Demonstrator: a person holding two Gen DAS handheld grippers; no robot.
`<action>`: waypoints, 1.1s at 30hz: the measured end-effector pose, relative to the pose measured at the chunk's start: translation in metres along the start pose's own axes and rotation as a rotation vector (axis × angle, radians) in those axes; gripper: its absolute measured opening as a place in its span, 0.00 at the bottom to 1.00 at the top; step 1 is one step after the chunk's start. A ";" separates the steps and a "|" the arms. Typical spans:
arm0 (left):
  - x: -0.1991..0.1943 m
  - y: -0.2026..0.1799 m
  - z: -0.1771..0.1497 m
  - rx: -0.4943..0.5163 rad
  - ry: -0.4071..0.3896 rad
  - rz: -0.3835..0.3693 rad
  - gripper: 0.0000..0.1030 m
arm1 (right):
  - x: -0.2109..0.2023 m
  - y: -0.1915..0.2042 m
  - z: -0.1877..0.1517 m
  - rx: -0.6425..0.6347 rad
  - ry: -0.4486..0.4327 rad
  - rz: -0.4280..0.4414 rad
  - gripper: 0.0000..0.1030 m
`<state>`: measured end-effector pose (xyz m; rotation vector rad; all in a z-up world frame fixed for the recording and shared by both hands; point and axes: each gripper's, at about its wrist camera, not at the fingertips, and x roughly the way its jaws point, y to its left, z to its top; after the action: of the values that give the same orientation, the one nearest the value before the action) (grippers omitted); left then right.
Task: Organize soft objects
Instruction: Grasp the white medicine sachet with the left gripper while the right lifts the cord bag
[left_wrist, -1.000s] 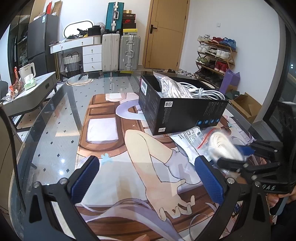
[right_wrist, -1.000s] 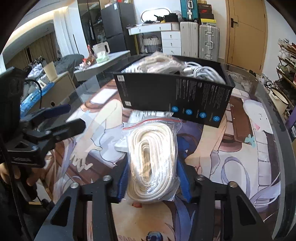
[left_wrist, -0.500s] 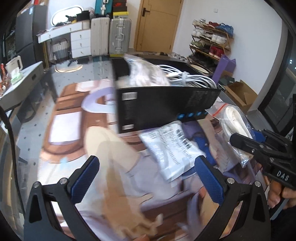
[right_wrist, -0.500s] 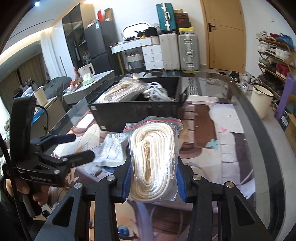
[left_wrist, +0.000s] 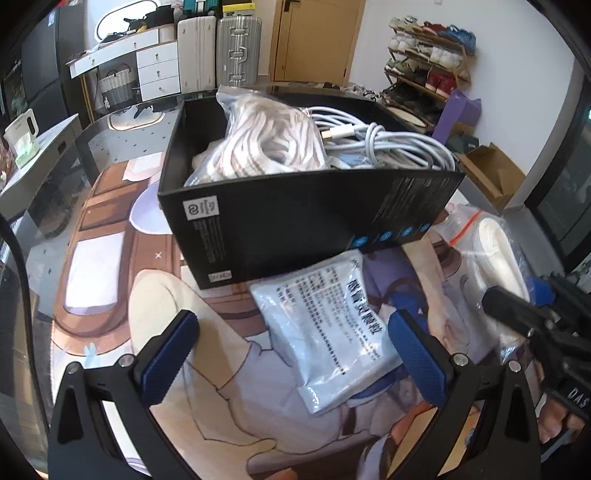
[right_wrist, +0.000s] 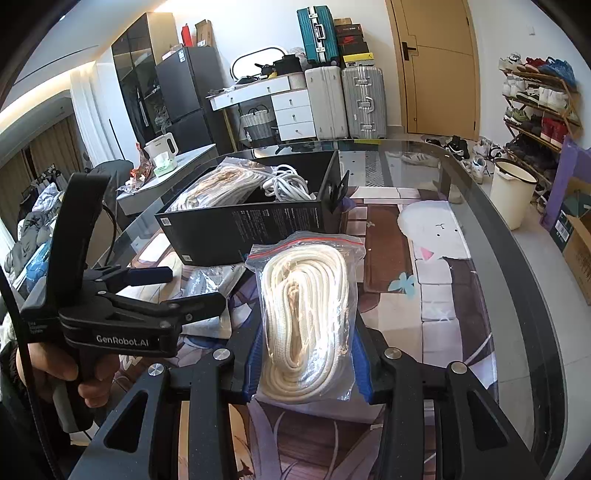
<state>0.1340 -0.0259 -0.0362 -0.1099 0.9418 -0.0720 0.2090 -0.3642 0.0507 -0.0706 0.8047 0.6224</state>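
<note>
A lived-in home: behind the round glass-topped table (right_wrist: 517, 236) stand two silver hard-shell suitcases (right_wrist: 345, 101), a white drawer desk (right_wrist: 280, 99), a wooden shoe rack (right_wrist: 539, 96) beside a tan door (right_wrist: 436, 70).

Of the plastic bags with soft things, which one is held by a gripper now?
The zip bag of cream rope, clamped in the right gripper. The other rope bag lies inside the black box; the flat printed pouch lies on the table.

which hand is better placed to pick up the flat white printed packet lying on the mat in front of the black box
Left. Its open left gripper already hovers around the flat white printed packet, while the right gripper is shut on the clear bag of cream rope.
</note>
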 end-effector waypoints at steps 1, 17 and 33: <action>-0.001 0.000 -0.001 0.001 -0.001 -0.004 0.99 | 0.000 0.001 0.000 0.001 0.001 0.001 0.40; 0.000 0.010 0.017 -0.085 0.014 -0.032 0.90 | 0.000 0.003 0.002 -0.015 -0.001 -0.002 0.40; -0.010 0.012 -0.001 0.092 -0.031 0.070 0.53 | 0.003 0.005 0.000 -0.019 0.004 0.001 0.40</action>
<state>0.1275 -0.0134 -0.0299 0.0070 0.9092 -0.0481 0.2081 -0.3582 0.0494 -0.0888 0.8023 0.6314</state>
